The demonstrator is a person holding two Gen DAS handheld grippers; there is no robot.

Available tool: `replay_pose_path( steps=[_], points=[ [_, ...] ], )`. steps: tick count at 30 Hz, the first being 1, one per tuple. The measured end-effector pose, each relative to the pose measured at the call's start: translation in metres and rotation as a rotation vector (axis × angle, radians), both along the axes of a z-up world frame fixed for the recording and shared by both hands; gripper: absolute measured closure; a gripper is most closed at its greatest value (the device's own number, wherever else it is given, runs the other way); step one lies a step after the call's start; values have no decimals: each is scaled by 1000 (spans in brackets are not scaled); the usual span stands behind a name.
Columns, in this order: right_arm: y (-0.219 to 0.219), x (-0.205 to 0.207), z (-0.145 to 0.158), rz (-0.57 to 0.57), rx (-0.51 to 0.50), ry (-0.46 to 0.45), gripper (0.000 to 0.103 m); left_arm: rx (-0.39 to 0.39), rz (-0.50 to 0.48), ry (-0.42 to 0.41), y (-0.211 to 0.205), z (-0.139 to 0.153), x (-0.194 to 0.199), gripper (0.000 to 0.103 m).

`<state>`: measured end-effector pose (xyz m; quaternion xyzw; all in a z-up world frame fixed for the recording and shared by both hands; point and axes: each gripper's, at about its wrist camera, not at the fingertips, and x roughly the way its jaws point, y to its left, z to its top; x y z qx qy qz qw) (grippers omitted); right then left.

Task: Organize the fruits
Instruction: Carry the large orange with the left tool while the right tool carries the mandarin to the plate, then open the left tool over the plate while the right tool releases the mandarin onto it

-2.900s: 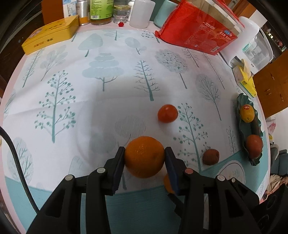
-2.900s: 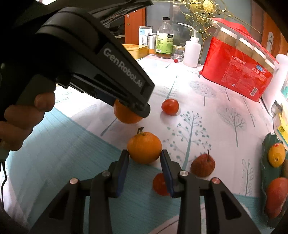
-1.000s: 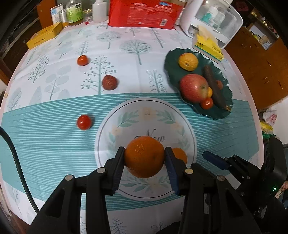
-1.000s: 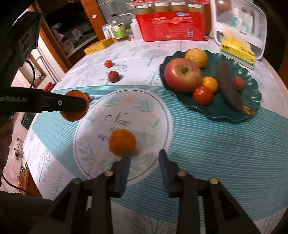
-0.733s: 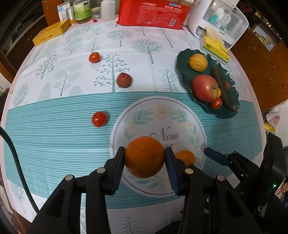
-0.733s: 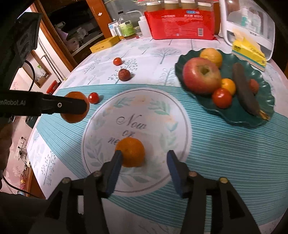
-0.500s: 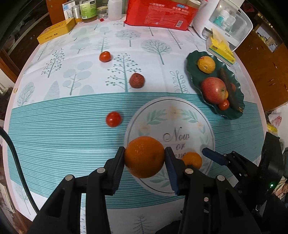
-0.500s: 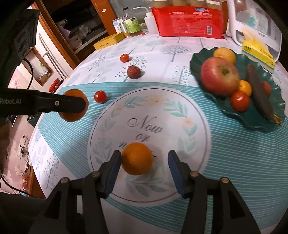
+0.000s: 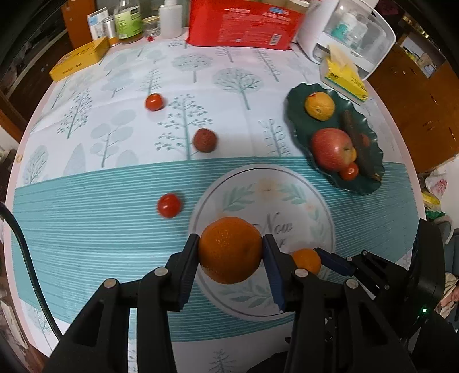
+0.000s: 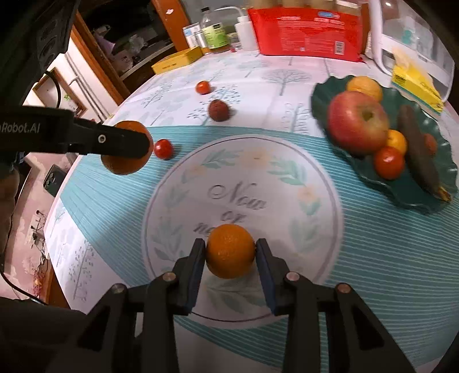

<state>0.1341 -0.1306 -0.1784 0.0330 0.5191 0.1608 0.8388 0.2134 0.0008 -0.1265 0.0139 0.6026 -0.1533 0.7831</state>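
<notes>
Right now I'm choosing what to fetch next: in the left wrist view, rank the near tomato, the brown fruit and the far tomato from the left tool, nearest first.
1. Near tomato, on the teal stripes, left of the left tool.
2. Brown fruit, farther up, on the tree print.
3. Far tomato, farthest, toward the yellow box.

Behind your work area: red package (image 9: 243, 24), yellow box (image 9: 79, 58), yellow tissue pack (image 9: 345, 77), white appliance (image 9: 348, 31), and bottles (image 9: 127, 18) clustered at the tablecloth's (image 9: 86, 229) far edge.
</notes>
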Motion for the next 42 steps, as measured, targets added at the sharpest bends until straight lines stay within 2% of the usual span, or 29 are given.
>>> replay_pose_path(
  steps=[10,23,34,37,38,39,42],
  points=[
    [-67,3,25,-75,5,-54,67,-20,-25,-47,-55,15,12,60],
    [-140,34,59,-109,-19,-157,67,-50,-40,-151,-134,41,54,60],
    [-173,52,47,-133,57,-132,67,-154,-48,-184,-174,33,84,60],
    [-176,55,45,-149,81,-138,66,-159,-40,-170,-178,27,88,55],
    [-177,56,44,-156,84,-139,66,-165,-38,-171,-178,26,87,43],
    [-178,58,44,-160,86,-141,66,-171,-31,-181,-177,28,86,37],
    [-179,59,44,-162,101,-148,59,-172,-10,-203,-175,33,84,36]
  ],
)
